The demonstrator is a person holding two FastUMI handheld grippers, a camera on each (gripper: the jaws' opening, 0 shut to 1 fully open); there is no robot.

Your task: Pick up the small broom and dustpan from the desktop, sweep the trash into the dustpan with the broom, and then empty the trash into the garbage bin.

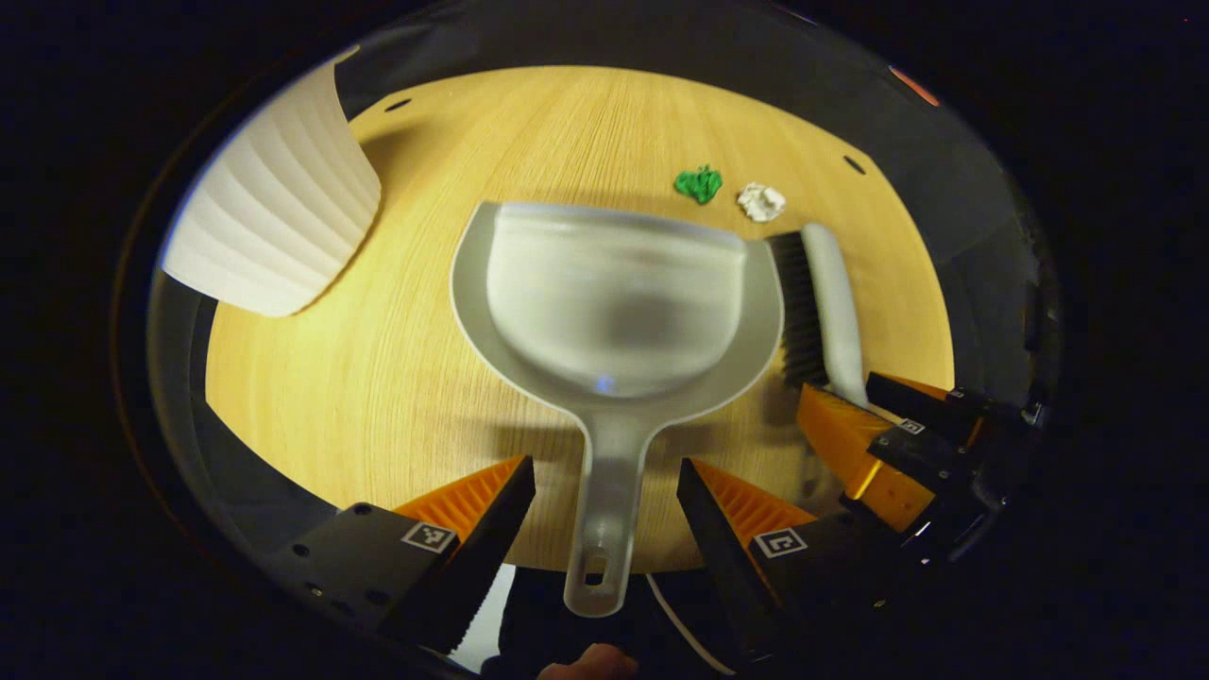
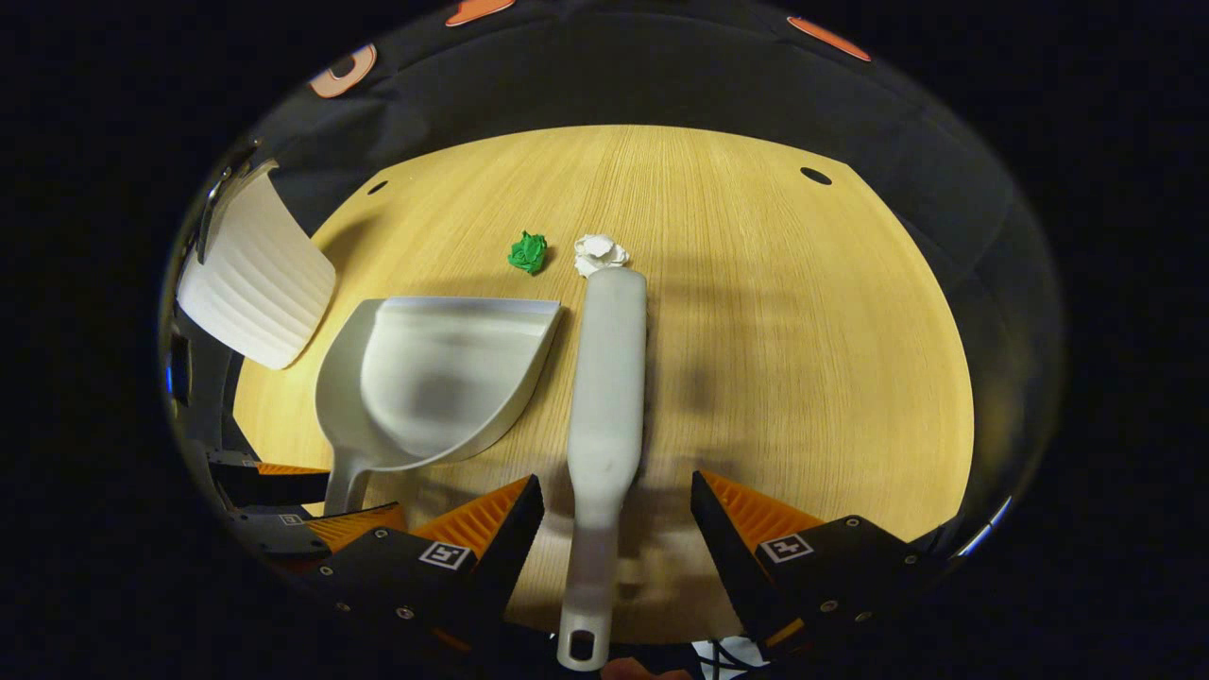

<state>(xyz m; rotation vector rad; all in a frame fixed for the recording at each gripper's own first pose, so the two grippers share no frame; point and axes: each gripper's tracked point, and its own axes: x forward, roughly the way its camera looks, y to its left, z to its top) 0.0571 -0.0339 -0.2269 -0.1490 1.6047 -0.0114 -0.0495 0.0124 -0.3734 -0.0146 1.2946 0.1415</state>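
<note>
A translucent grey dustpan (image 1: 614, 302) lies flat on the round wooden desktop (image 1: 378, 397). Its handle runs back between the fingers of my left gripper (image 1: 604, 491), which is open and stands clear of it on both sides. Right of the pan lies the small grey broom (image 2: 609, 378), black bristles (image 1: 798, 302) towards the pan. The broom's handle passes between the fingers of my right gripper (image 2: 616, 510), open too. Beyond the broom's tip sit a green paper wad (image 2: 528, 252) and a white one (image 2: 600, 250). The dustpan (image 2: 434, 378) shows left of the broom.
A white ribbed garbage bin (image 1: 274, 208) stands at the desktop's far left edge, also the bin (image 2: 255, 279) in the right gripper view. The other gripper (image 1: 907, 444) is close at the right. Bare wood stretches to the right of the broom (image 2: 803, 378).
</note>
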